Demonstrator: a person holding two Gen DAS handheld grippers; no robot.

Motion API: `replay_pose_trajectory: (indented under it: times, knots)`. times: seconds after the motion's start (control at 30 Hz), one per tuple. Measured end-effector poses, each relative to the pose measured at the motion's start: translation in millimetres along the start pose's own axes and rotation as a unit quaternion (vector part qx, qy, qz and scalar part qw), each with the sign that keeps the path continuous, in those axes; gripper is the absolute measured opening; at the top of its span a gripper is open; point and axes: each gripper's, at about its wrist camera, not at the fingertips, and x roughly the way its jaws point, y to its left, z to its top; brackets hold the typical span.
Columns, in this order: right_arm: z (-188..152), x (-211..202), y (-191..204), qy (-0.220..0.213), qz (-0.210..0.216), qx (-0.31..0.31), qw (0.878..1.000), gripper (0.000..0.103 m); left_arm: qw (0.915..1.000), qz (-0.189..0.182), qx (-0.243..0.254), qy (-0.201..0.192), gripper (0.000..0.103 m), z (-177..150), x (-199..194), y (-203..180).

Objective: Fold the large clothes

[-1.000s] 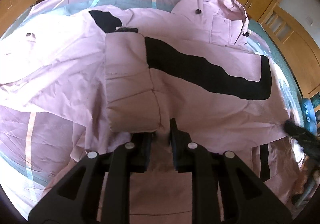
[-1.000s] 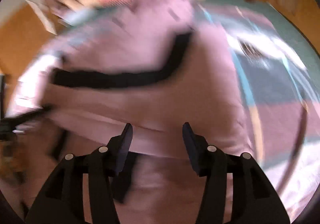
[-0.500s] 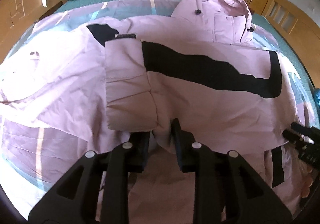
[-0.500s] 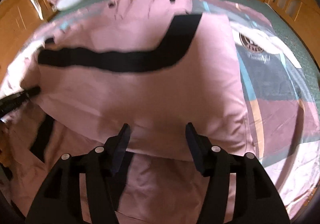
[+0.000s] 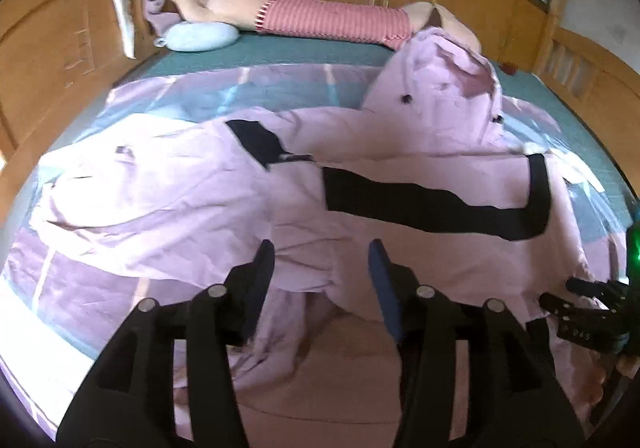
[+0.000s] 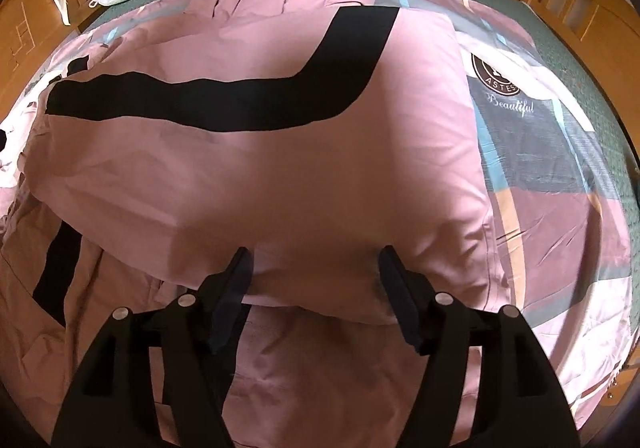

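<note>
so left gripper [image 5: 322, 262] jaws apart, just been opening, nothing pinched; only loose pink fabric lies below the gap. right gripper [image 6: 316, 268] jaws also spread, just been opening wider, hovering over the folded edge of the jacket [image 6: 260, 168] without pressing it as far as the frame shows. right gripper also shows at the right edge of the left wrist view [image 5: 576, 300], low by the jacket's hem side.

jacket is pink, puffy, with a thick black stripe [image 6: 240, 104] running across and bending up toward the shoulder. it lies spread on the bed [image 5: 300, 52], partly folded: one side laid over the body, a crumpled sleeve area at left in the left wrist view. hood [image 5: 448, 88] lies at the far end, toggles visible.

under it a patchwork duvet cover [image 6: 560, 176] in pink, grey, blue with a round logo and the word "beautiful". further back a plush toy [image 5: 320, 16] in a red-white striped shirt lies across the bed, a pale blue pillow [image 5: 200, 36] beside it. wooden bed frame [image 5: 60, 48] and cabinets around.
</note>
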Motion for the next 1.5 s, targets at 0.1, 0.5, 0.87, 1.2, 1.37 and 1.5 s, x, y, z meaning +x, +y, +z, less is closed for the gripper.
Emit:
replay_pose_trajectory:
  times: [0.1, 0.5, 0.87, 1.2, 1.37, 1.5]
  knots:
    - [1.2, -11.3, -3.8, -0.025, 0.019, 0.022, 0.999, 0.067, 0.9989, -0.02, 0.011, 0.041, 0.034, -6.3, 24.1, -9.3]
    - [0.9, 3.8, 7.8, -0.019, -0.044, -0.006, 0.999, 0.07, 0.9929, 0.034, 0.072, 0.088, 0.035, -25.4, 68.0, -26.2]
    - [-1.3, 3.9, 3.3, -0.02, -0.046, 0.004, 0.999, 0.075, 0.9933, 0.003, 0.04, 0.109, 0.035, -21.2, 62.7, -12.3]
    - [-4.6, 4.5, 0.7, -0.023, -0.047, 0.004, 0.999, 0.081, 0.9772, 0.127, -0.167, 0.032, 0.091, 35.8, 12.1, 191.1]
    - [-4.1, 7.5, 3.3, -0.023, -0.06, -0.001, 0.998, 0.084, 0.9218, 0.104, -0.37, 0.049, 0.088, -5.4, 28.3, 330.2]
    - [-3.4, 10.0, 3.7, -0.023, -0.066, -0.003, 0.998, 0.086, 0.9077, 0.07, -0.413, 0.032, 0.088, -22.3, 40.8, 371.2]
